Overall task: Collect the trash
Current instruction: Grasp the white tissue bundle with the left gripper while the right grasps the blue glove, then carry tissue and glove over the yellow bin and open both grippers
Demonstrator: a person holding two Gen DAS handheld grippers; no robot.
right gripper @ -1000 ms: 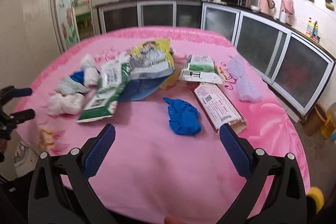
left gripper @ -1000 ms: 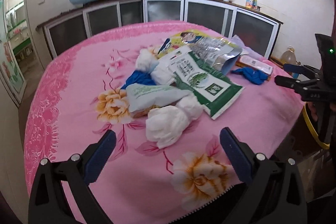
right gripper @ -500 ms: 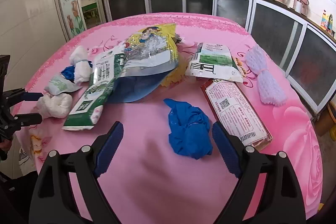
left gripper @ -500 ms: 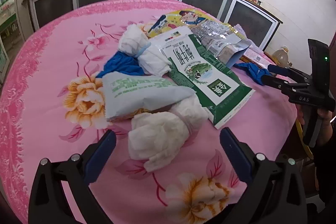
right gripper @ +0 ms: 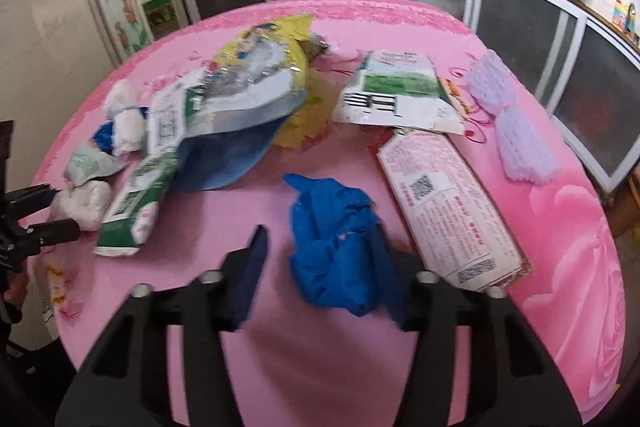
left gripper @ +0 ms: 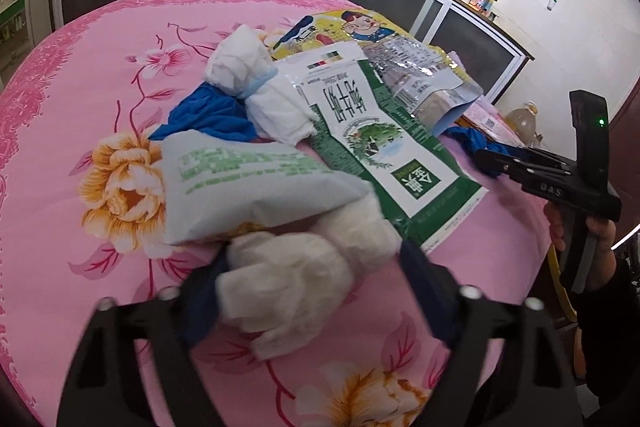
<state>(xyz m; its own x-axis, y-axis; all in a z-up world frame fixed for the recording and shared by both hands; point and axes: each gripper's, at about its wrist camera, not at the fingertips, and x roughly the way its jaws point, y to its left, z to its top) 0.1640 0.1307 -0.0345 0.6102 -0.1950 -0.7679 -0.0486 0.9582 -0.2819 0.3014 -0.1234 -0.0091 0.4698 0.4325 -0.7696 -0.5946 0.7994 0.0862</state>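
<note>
- left gripper [left gripper: 308, 291] first: since a second ago it has dropped in over the near edge of the pink worktop [left gripper: 80, 75], and the white tissue wad [left gripper: 288, 279] that lay well ahead of it now sits low centre in the left wrist view, right between the blue pads.
- its jaws have just been closing from full width; they stand middling now, the left pad against the wad's edge, the right pad just beside the far lump. i can't call a firm squeeze yet, the frame is blurred there.
- just above the wad, the pale green-print bag [left gripper: 248, 187] lies over its top; a lift may drag that bag along.
- over to the right gripper [right gripper: 320, 267]: it has come in the same way, and the crumpled blue glove [right gripper: 340, 247], once well ahead, now fills the lower centre of the right wrist view, between the pads.
- its jaws have just been closing hard, now narrow; the right pad is buried in the glove's folds, the left pad stands a little apart with pink cloth showing in the gap.
- my read: two grabs at once, both about to bite, nothing lifted yet; the wrappers further up the worktop wait.
</note>
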